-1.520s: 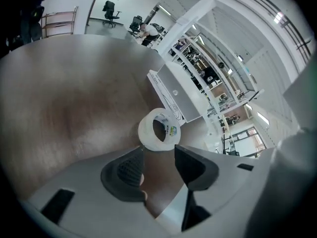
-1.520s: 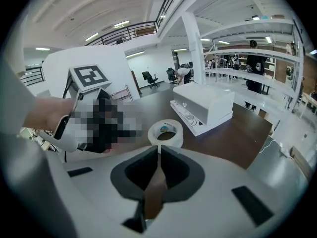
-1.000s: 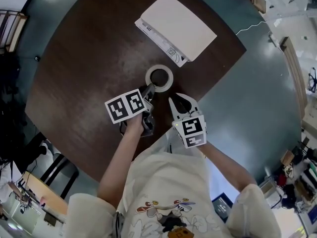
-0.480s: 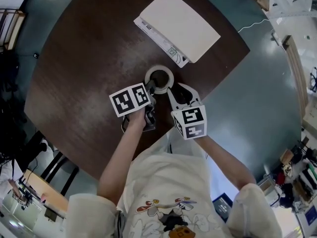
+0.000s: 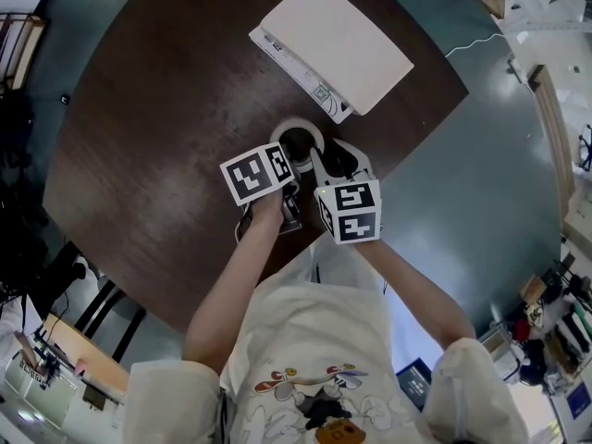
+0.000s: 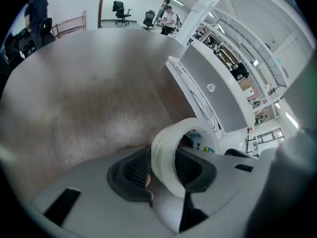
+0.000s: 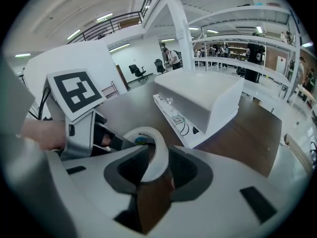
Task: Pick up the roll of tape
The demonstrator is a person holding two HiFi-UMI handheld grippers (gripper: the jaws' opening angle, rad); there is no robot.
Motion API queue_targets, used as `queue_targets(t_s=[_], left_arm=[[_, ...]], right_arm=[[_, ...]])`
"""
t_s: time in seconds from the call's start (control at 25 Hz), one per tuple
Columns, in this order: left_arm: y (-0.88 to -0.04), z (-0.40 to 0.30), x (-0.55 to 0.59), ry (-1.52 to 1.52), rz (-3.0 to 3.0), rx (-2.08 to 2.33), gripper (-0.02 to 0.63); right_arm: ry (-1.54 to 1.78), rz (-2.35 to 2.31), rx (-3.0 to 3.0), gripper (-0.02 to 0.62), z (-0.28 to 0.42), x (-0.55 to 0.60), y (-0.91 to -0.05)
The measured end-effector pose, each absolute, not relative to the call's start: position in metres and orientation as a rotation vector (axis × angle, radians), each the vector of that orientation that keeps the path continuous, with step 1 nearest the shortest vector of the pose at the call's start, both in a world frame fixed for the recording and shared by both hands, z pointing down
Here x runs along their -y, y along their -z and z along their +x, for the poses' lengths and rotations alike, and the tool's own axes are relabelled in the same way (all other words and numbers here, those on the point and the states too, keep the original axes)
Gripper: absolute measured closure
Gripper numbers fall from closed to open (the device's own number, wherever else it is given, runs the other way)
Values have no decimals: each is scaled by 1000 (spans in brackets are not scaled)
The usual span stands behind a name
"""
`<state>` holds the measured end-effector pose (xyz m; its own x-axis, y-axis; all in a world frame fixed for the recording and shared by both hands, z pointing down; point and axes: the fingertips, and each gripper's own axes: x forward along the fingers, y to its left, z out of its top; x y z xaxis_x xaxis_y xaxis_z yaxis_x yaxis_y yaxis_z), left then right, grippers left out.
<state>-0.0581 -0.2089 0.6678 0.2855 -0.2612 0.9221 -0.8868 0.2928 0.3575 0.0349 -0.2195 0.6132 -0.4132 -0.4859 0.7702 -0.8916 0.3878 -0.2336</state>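
The roll of tape (image 5: 298, 123), off-white, lies flat on the dark round table (image 5: 166, 137). My left gripper (image 5: 288, 166) points steeply down at its near-left side. In the left gripper view the roll's wall (image 6: 166, 162) stands between the two pads, one jaw outside and one inside the ring, and the jaws are closing. My right gripper (image 5: 326, 161) straddles the roll's right wall (image 7: 157, 157). Its jaws are opening, with a gap on both sides of the wall. The two marker cubes hide the near half of the roll in the head view.
A flat white box (image 5: 333, 44) lies on the table just beyond the roll, with a label on its near side (image 7: 181, 120). The table's edge curves close on the right, with teal floor (image 5: 481, 155) past it. Chairs and shelves stand far off.
Both grippers have moved forward onto the roll. The left one came down over its near-left wall, and the right one slid in from the right to straddle the right wall.
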Motion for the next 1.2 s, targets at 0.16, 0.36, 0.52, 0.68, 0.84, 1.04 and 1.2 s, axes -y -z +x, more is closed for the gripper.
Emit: queue_targets(t_s=[0.16, 0.36, 0.52, 0.68, 0.84, 1.04, 1.2], left_arm=[[-667, -59, 210, -622, 1238, 1264, 477], [-665, -58, 209, -661, 1266, 1277, 499], [-664, -61, 207, -687, 1306, 1293, 511], [-655, -65, 204, -697, 1351, 1319, 515], [-644, -69, 200, -672, 1380, 1332, 517], [-622, -78, 194, -632, 1416, 1357, 517], [-597, -85, 184, -586, 1448, 1379, 517]], right_arm=[[-862, 1179, 2043, 468, 42, 214, -611], [-863, 1181, 2035, 468, 51, 202, -612], [-859, 1188, 2039, 468, 54, 195, -610], [-850, 1197, 2051, 468, 55, 189, -600], [-839, 1208, 2068, 468, 55, 184, -592], [-802, 1218, 2109, 468, 53, 178, -574], [-746, 1213, 2155, 468, 51, 169, -558]])
